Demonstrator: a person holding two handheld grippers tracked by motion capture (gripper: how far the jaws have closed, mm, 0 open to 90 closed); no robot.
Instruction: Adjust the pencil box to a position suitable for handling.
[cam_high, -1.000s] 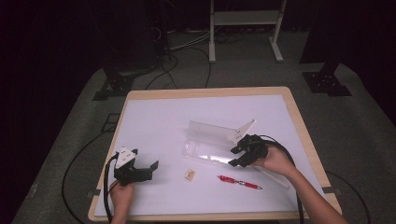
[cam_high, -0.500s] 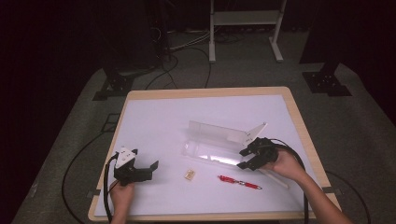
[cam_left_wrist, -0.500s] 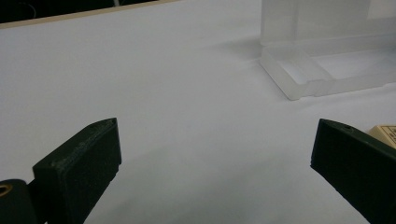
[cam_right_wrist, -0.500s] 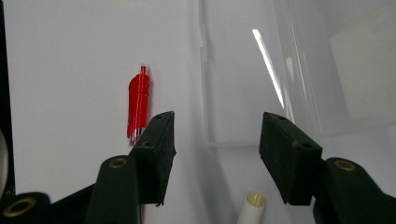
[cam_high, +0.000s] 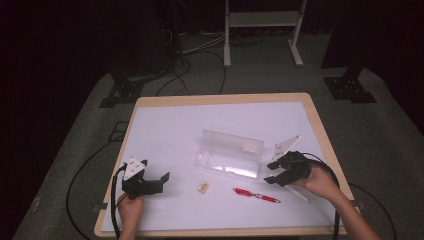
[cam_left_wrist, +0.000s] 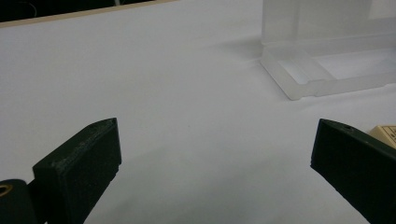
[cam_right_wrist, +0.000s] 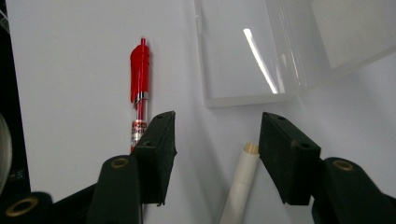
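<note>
I see the white table sheet (cam_high: 200, 130) with the clear plastic hinged case (cam_high: 231, 155) lying open at its middle. My right gripper (cam_high: 272, 172) stands open over a cream-white pen (cam_right_wrist: 240, 186), its lower end cut off by the frame, beside the red pen (cam_high: 256, 195). My left gripper (cam_high: 162, 181) gapes empty; its right jaw half hides a small tan eraser (cam_high: 202, 186)
</note>
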